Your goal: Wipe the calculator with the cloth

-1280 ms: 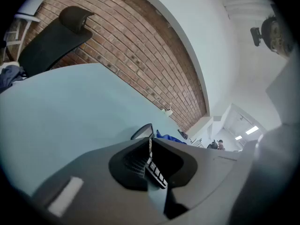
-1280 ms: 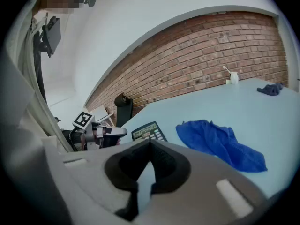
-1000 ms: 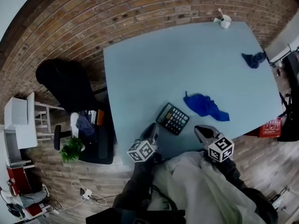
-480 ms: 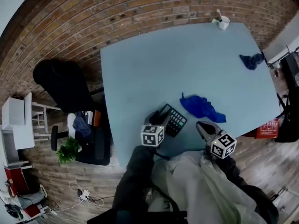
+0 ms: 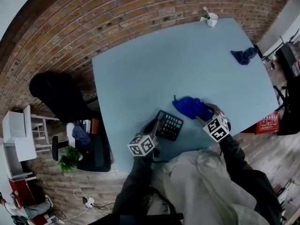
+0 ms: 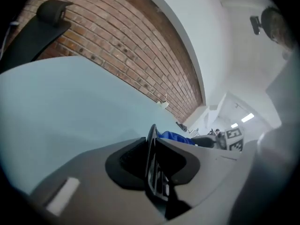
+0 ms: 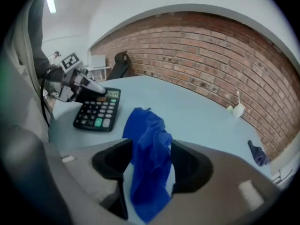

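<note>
The black calculator (image 5: pixel 169 124) lies near the front of the pale blue table (image 5: pixel 140 69). My left gripper (image 5: pixel 155 125) holds its left edge. In the left gripper view the calculator (image 6: pixel 157 182) stands edge-on between the pads; these jaws have just been closing onto it. The blue cloth (image 5: pixel 189 107) lies crumpled just right of the calculator. My right gripper (image 5: pixel 209 111) sits at its right end. In the right gripper view the cloth (image 7: pixel 147 125) lies on the table between the jaws of that gripper (image 7: pixel 149 146), which have just been opening and stand wide.
A second, darker blue cloth (image 5: pixel 243 56) lies at the table's far right. A white cup (image 5: pixel 212 18) stands at the far corner. A black chair (image 5: pixel 58 90) and a potted plant (image 5: pixel 69 159) stand left of the table, and a red box (image 5: pixel 267 123) to its right.
My left gripper moved right onto the calculator's edge and closed on it. My right gripper moved forward from the table's front edge to the cloth, rolling as it went.
</note>
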